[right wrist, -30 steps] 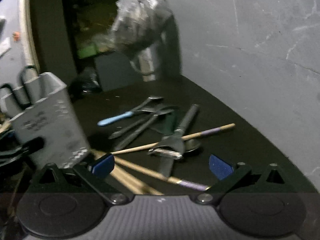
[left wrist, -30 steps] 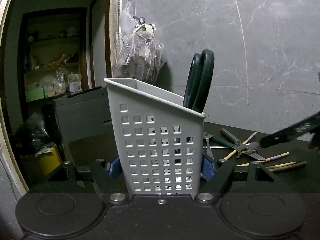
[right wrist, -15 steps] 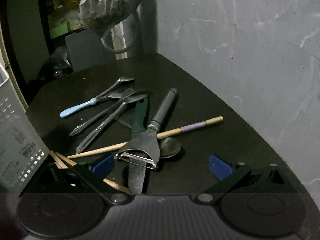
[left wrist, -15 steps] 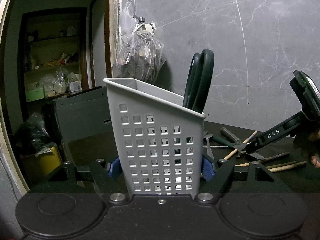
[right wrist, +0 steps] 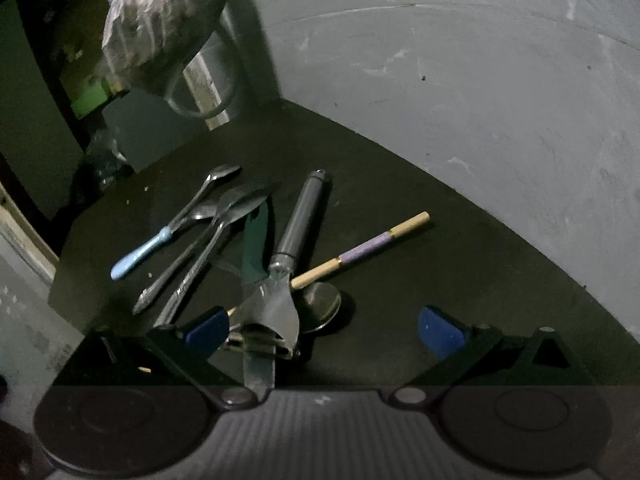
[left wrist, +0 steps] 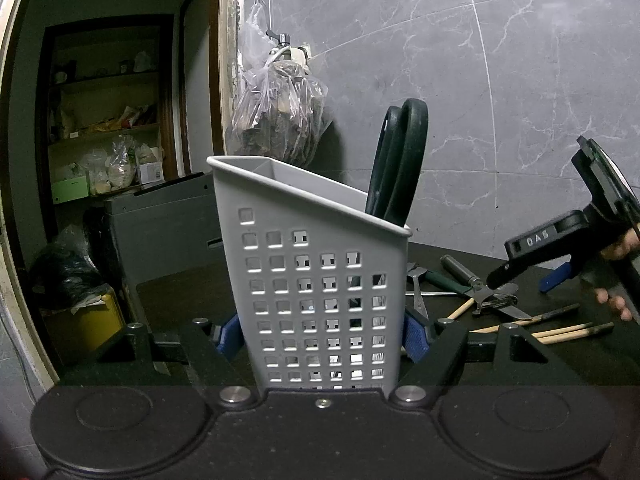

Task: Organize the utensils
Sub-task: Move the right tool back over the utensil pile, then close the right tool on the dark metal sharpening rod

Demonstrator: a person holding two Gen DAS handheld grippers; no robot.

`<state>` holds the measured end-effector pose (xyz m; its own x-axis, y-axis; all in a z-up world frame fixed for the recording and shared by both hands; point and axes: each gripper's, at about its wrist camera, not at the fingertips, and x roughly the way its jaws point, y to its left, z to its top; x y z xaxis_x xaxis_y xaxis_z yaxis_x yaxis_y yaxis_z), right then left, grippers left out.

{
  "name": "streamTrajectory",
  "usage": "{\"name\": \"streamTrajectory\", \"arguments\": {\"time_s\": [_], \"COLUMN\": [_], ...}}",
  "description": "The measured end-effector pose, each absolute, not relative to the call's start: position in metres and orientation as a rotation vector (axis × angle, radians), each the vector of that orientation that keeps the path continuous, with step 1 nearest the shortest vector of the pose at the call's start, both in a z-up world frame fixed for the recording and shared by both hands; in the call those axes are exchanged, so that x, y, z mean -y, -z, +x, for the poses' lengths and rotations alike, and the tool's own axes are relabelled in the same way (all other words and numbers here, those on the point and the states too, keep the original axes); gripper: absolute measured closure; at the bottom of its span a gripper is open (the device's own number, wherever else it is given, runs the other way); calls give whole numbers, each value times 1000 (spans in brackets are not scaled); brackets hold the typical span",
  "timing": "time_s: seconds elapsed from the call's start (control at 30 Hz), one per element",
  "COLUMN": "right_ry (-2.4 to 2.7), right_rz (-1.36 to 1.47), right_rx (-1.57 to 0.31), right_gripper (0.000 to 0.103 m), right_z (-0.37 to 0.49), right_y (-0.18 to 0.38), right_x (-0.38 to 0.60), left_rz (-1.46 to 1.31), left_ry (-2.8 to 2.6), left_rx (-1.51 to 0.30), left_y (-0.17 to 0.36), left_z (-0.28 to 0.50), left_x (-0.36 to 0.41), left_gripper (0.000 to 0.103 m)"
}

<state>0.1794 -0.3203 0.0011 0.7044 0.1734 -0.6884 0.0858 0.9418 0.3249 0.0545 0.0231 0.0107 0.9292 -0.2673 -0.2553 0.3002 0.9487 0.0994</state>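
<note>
Left gripper [left wrist: 324, 338] pinches the caddy [left wrist: 316, 280]; right gripper [right wrist: 322, 330], fingers spread, nears the peeler [right wrist: 280, 300] at 6 o'clock; next, close on it.

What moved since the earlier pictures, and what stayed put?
The right gripper swung away from the caddy and came down over the utensil pile, jaws open, so the peeler now sits close in front of it; nothing taken hold of. The left gripper stayed clamped on the grey caddy, scissors still inside.
</note>
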Motion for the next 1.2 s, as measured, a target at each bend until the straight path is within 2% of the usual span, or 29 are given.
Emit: {"name": "streamTrajectory", "arguments": {"time_s": [0.43,0.57,0.73,0.9,1.0,1.13,1.2], "right_ry": [26,46,60,121,128,137,131], "right_rz": [474,403,301,226,207,158,134], "right_rx": [-712,-747,-792,-813,-809,-806,-803], "right_gripper": [0,1,13,43,50,53,62], "right_z": [215,239,268,286,290,291,290], "right_y": [-18,-17,-11,-2,-2,1,1], "right_x": [325,316,302,293,290,284,280], "left_rz": [136,137,137,136,136,136,134], "left_ry": [292,292,291,292,293,293,293], "left_rx": [-241,-240,-239,-239,-239,-239,-239], "left_y": [-11,-11,-11,-11,-11,-11,-11], "left_z": [54,54,54,54,54,54,54], "left_x": [-24,-26,-26,-26,-26,-26,-26], "left_gripper": [26,26,26,26,26,26,26]}}
